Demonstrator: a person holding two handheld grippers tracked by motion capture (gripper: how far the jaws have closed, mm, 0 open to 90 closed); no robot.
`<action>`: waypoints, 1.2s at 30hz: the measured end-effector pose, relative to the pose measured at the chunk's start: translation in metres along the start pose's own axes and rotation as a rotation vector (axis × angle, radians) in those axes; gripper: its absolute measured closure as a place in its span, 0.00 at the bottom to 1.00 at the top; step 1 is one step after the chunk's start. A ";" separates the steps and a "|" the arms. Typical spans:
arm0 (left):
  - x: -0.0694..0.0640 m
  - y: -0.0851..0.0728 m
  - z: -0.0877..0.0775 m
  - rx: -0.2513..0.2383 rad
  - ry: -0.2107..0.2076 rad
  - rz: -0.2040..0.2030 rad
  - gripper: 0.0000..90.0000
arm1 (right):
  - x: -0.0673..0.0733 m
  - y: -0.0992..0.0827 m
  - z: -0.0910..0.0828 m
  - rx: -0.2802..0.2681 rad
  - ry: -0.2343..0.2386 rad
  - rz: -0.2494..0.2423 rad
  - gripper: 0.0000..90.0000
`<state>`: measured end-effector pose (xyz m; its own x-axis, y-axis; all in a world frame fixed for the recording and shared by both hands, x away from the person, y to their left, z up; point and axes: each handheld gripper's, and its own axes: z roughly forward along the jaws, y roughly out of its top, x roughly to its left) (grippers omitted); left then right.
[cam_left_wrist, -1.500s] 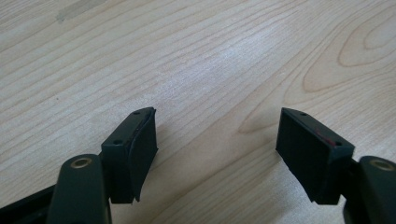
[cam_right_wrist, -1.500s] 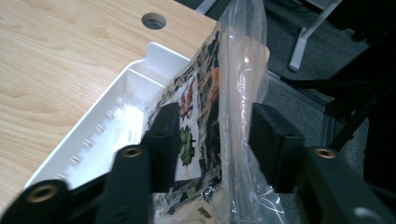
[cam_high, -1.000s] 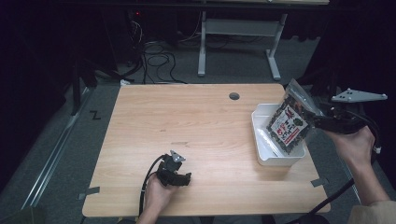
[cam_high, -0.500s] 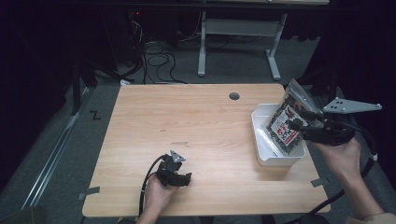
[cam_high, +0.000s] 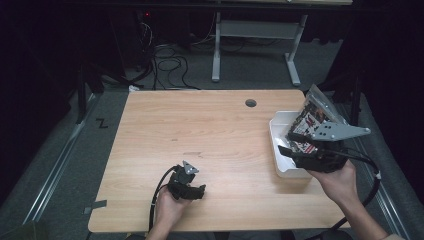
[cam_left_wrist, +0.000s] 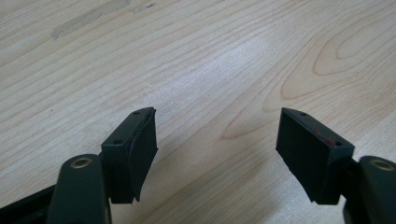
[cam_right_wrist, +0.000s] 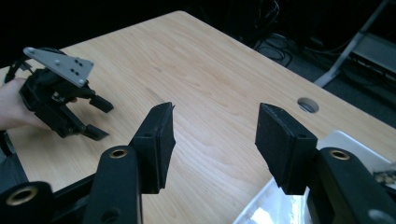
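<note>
right gripper (cam_high: 285, 150): fingers spread, empty, above white bin (cam_high: 278, 131) | packet (cam_high: 310, 117) stands in bin just behind fingers | left gripper (cam_high: 200, 191): fingers apart, empty, low over counter (cam_high: 210, 130) | risk: packet may tip out if hand knocks it | surface: pale bare woodgrain; room dark, cables on floor

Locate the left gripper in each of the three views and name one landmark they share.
High view: left gripper sits low and left of centre, resting on the wooden table, jaws apart.
Left gripper view: its own two jaws rise from the bottom, open over bare wood.
Right gripper view: far left, in a hand.
Shared landmark: the wood-grain tabletop.
</note>
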<state>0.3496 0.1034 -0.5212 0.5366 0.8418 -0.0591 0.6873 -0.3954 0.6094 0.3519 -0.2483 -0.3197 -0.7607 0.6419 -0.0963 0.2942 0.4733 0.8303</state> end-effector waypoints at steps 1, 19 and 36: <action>0.000 0.000 0.000 -0.001 -0.001 0.000 0.33 | 0.004 0.001 0.004 -0.003 0.025 0.009 0.54; -0.004 0.006 0.004 -0.005 -0.016 0.025 0.33 | 0.017 -0.025 0.030 0.025 0.059 0.051 0.53; -0.004 0.005 0.003 -0.014 -0.019 0.014 0.33 | 0.023 -0.058 0.046 0.052 0.076 0.070 0.50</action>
<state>0.3529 0.0967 -0.5203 0.5553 0.8291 -0.0650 0.6726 -0.4018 0.6214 0.3435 -0.2330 -0.3952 -0.7781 0.6281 0.0042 0.3764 0.4609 0.8037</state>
